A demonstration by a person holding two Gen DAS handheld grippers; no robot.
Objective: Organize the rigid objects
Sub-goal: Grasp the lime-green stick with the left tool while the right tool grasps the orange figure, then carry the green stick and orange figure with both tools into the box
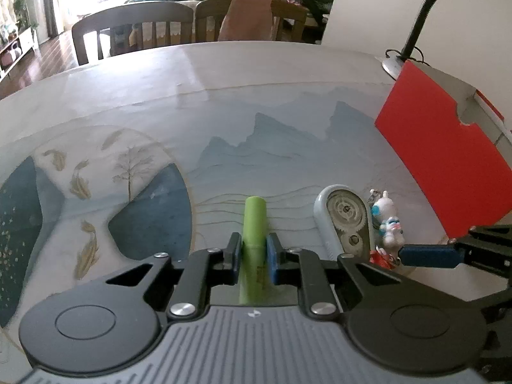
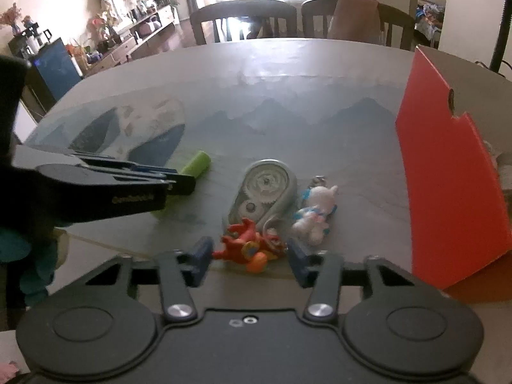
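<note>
My left gripper point(image 1: 252, 252) is shut on a green highlighter point(image 1: 254, 220) that lies on the painted table mat point(image 1: 224, 147); the marker's far end also shows in the right wrist view point(image 2: 196, 163). A grey correction tape dispenser point(image 1: 347, 220) point(image 2: 262, 192) lies to its right. Beside it is a small white and blue figurine point(image 1: 388, 224) point(image 2: 315, 214). My right gripper point(image 2: 249, 256) is open, with a red and orange toy figure point(image 2: 248, 248) between its jaws. One blue pad point(image 1: 428, 256) of it shows in the left wrist view.
A red cardboard box point(image 1: 441, 153) point(image 2: 448, 172) stands open at the right. A desk lamp point(image 1: 412, 35) stands behind it. Wooden chairs point(image 1: 134, 28) line the far table edge.
</note>
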